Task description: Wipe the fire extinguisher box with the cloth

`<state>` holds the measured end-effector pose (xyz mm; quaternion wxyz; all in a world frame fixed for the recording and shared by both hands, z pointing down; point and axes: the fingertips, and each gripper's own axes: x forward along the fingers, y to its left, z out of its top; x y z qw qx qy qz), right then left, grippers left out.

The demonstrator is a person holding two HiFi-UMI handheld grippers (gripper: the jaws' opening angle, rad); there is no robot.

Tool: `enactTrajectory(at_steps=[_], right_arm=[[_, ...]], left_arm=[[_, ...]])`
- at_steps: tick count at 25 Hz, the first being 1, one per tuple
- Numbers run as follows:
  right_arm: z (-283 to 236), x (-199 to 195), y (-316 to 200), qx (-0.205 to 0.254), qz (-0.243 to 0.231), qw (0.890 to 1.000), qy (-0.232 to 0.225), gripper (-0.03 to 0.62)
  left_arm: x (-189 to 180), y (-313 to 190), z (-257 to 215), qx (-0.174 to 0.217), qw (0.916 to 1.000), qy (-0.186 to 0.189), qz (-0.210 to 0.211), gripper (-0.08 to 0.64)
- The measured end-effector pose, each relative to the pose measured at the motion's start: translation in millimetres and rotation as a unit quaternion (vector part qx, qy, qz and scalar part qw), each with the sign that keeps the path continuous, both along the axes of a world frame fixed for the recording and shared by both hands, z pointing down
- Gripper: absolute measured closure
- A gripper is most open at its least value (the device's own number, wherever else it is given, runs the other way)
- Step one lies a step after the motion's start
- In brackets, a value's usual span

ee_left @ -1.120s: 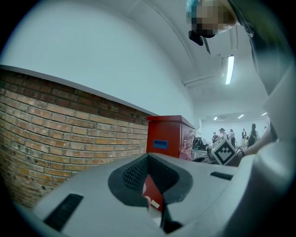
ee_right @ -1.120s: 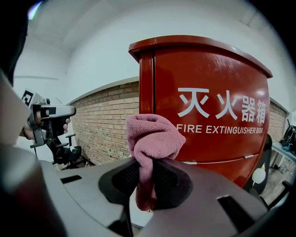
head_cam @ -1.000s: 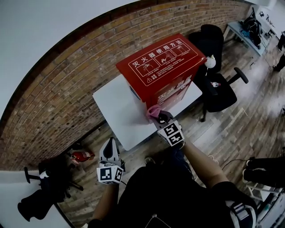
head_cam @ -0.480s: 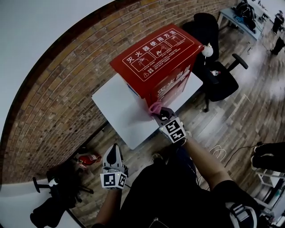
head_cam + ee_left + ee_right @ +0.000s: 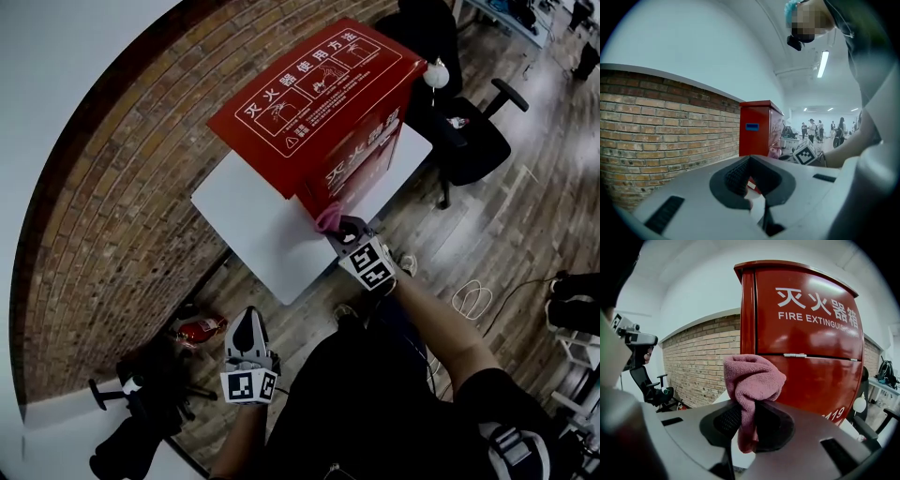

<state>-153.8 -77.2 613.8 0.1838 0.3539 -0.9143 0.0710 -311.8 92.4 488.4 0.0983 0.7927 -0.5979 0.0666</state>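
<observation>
The tall red metal fire extinguisher box [image 5: 314,103] stands upright on the white rectangular bench [image 5: 248,225]. It takes up the bench's 1 o'clock end and leaves the top bare toward 7 o'clock. White instruction diagrams and lettering cover its lid, and white lettering runs across its front door [image 5: 806,348].

The right tongs [image 5: 339,228] reach in from 5 o'clock to the bottom of the box's near vertical corner, just above the bench edge. In the right gripper view these tongs [image 5: 745,420] are clenched on the pink terry cloth [image 5: 752,378]. It is pinched at its lower fold and bunches into a wad above the pads. The wad [image 5: 328,217] lies against the corner edge of the box below the door's middle seam, though actual contact is hard to confirm from these angles.

The left tongs [image 5: 248,323] hang well apart from the bench, at 7 o'clock from it, over the wooden plank floor [image 5: 487,234]. In the left gripper view they [image 5: 750,180] are clenched together on nothing, and the box [image 5: 757,129] shows beyond them.

A brick wall [image 5: 122,206] runs behind the bench, and a black office chair [image 5: 469,141] stands at 3 o'clock from the box.
</observation>
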Motion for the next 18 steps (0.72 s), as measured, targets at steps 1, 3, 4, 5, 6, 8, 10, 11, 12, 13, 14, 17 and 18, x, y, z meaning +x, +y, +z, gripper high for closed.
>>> enactTrajectory(at_steps=[1, 3, 4, 5, 6, 8, 10, 11, 12, 13, 14, 17, 18], right_arm=[[4.9, 0.1, -0.1, -0.001, 0.0, 1.0, 0.001, 0.532], [15.2, 1.5, -0.7, 0.0, 0.001, 1.0, 0.008, 0.532], [20.5, 2.1, -0.8, 0.0, 0.001, 1.0, 0.011, 0.533], [25.6, 2.4, -0.6, 0.0, 0.001, 1.0, 0.012, 0.532], [30.5, 2.5, -0.4, -0.003, 0.001, 1.0, 0.013, 0.532], [40.9, 2.6, -0.3, -0.007, 0.001, 1.0, 0.019, 0.532], [51.1, 2.4, -0.6, -0.009, 0.002, 1.0, 0.027, 0.532], [55.2, 2.2, -0.5, -0.01, 0.003, 1.0, 0.029, 0.532], [58.0, 1.9, -0.4, -0.01, 0.003, 1.0, 0.03, 0.532], [59.5, 1.7, -0.3, -0.01, 0.004, 1.0, 0.029, 0.532], [60.0, 1.5, -0.2, -0.01, 0.004, 1.0, 0.027, 0.532], [59.4, 1.8, 0.1, -0.009, 0.005, 1.0, 0.021, 0.532], [59.4, 2.1, -0.1, -0.009, 0.005, 1.0, 0.02, 0.532]], left_arm=[[0.7, 2.0, 1.9, -0.003, 1.0, -0.001, 0.0, 0.515], [1.1, 6.5, 6.0, -0.01, 0.9999, -0.004, 0.0, 0.517], [1.0, 8.8, 7.9, -0.013, 0.9999, -0.005, 0.0, 0.515], [0.6, 10.9, 9.7, -0.016, 0.9999, -0.007, -0.001, 0.517], [0.0, 12.8, 11.3, -0.019, 0.9998, -0.008, -0.002, 0.517], [-1.6, 15.3, 14.3, -0.023, 0.9997, -0.011, -0.004, 0.515], [-3.0, 16.4, 16.5, -0.024, 0.9996, -0.015, -0.007, 0.517], [-3.4, 16.7, 16.9, -0.024, 0.9995, -0.016, -0.007, 0.515], [-3.8, 16.9, 17.0, -0.023, 0.9995, -0.018, -0.008, 0.517], [-4.1, 16.9, 16.8, -0.022, 0.9995, -0.019, -0.009, 0.517], [-4.5, 16.9, 16.5, -0.022, 0.9995, -0.02, -0.01, 0.517], [-5.4, 14.5, 14.8, -0.02, 0.9994, -0.022, -0.015, 0.517], [-4.8, 13.2, 14.2, -0.02, 0.9994, -0.022, -0.015, 0.515]])
